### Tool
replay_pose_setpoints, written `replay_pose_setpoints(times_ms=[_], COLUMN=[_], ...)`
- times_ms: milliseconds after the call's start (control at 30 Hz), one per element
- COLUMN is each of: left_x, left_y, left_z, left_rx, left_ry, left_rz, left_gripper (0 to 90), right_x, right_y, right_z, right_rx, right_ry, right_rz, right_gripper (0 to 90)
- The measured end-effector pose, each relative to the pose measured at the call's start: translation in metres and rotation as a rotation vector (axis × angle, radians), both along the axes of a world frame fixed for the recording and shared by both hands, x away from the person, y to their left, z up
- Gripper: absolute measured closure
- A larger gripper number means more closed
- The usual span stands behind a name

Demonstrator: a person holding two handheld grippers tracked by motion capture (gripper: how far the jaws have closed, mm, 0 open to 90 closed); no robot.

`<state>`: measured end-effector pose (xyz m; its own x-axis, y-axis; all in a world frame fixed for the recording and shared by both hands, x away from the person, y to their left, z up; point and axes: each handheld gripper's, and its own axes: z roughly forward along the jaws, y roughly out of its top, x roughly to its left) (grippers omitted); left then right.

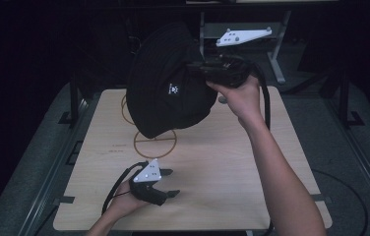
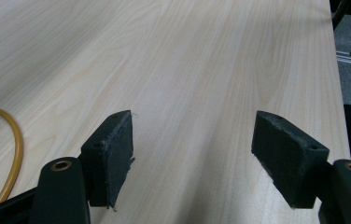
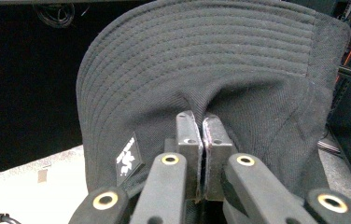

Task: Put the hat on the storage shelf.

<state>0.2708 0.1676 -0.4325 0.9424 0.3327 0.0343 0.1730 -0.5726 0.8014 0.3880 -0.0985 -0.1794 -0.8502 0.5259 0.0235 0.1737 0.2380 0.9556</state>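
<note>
A black bucket hat with a small white logo hangs in the air over the far half of the wooden table. My right gripper is shut on the hat's cloth and holds it up from the right side. In the right gripper view the two pads pinch a fold of the hat, whose stitched brim arches above them. My left gripper rests low near the table's front left, jaws open, with nothing between them. In the left gripper view it looks along bare wood.
Brown circles are drawn on the table under the hat; one arc shows in the left gripper view. A metal stand rises behind the table. Grey floor and rails flank the table on both sides.
</note>
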Motion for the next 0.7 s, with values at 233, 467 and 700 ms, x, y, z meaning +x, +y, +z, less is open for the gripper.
replay_pose_setpoints(times_ms=[233, 467, 700], left_x=[0.000, 0.002, 0.002], left_y=[-0.001, 0.001, 0.000], left_z=[-0.001, 0.000, -0.001], left_rx=[0.003, -0.009, -0.001], left_ry=[0.007, 0.007, 0.007], left_rz=[-0.006, -0.003, -0.006], left_gripper=[28.4, 28.4, 28.3], right_x=[0.009, 0.019, 0.030], right_y=[0.011, 0.027, 0.043], right_z=[0.003, 0.007, 0.009], right_rx=[-0.012, -0.033, -0.052], right_ry=[0.007, 0.019, 0.025], right_rz=[0.006, 0.020, 0.032], right_gripper=[87.9, 87.9, 87.9])
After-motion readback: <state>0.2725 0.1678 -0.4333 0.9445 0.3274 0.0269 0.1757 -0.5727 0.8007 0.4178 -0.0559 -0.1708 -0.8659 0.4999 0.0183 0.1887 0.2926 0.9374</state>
